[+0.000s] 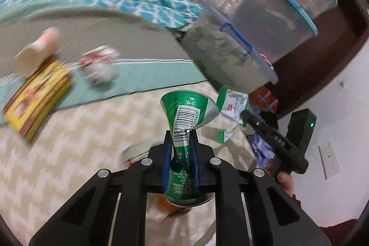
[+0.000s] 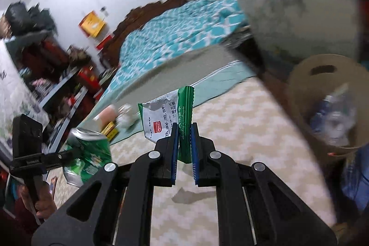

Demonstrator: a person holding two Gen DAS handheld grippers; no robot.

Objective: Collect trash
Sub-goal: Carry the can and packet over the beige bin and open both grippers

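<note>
Zigzag-weave mat (image 1: 69,165); crushed green can (image 1: 184,130); crinkled wrapper (image 2: 166,117).

Left gripper (image 1: 181,142): black frame, blue-padded fingers (image 1: 167,153) drawn close, clamped on a crushed green can (image 1: 184,126), pointing forward and down. Bare hand (image 2: 43,201) wraps its handle.

Right gripper (image 2: 184,137): same build, fingers (image 2: 175,142) pinched on a green-and-white wrapper (image 2: 168,117) standing upright between them. Hand (image 1: 284,179) on the grip, thumb visible.
</note>
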